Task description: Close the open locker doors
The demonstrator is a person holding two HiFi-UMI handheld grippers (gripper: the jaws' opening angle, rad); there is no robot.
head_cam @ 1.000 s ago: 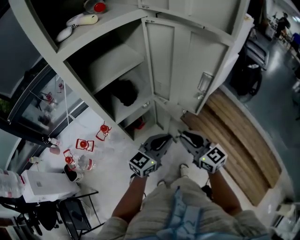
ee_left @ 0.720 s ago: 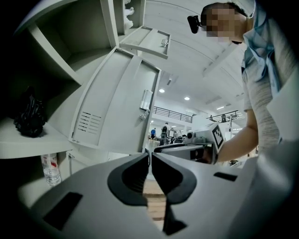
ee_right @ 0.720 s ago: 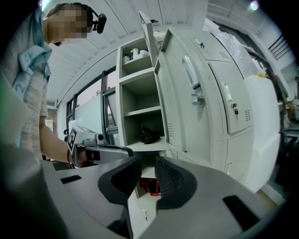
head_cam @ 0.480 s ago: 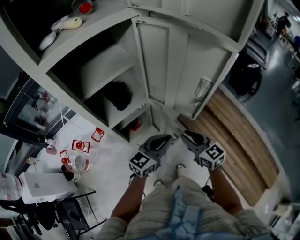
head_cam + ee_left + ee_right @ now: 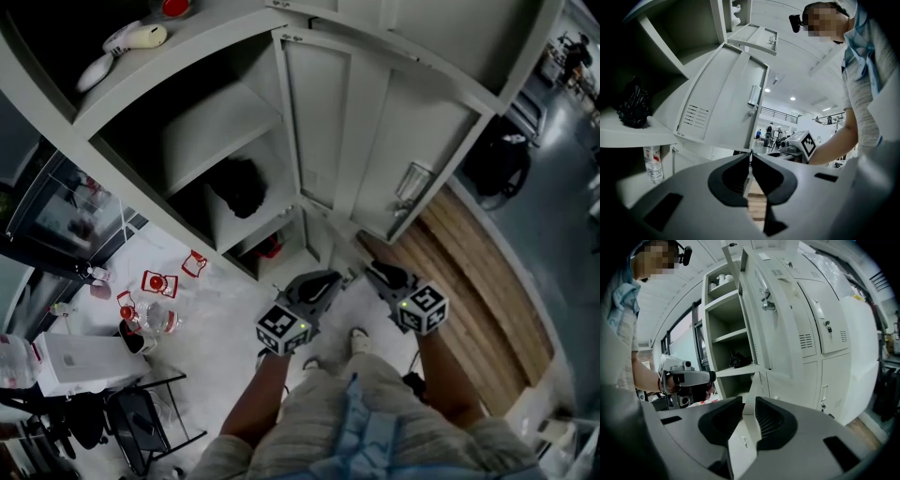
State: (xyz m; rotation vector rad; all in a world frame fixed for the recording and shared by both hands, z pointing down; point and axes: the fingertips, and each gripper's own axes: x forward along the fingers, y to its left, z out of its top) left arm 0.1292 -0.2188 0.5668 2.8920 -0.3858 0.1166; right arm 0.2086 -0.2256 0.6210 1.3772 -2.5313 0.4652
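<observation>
One upright locker door (image 5: pixel 375 141) standing open, left gripper (image 5: pixel 330 279) fingers together, right gripper (image 5: pixel 374 270) fingers slightly apart.

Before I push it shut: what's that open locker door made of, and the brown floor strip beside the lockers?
The open locker door looks like thin sheet metal painted matte pale grey. Its punched vent slots, folded edges and shiny metal latch suggest this. The floor strip seems to be wooden planks, going by the parallel board seams and brown streaky tone, though it could be wood-look laminate.
</observation>
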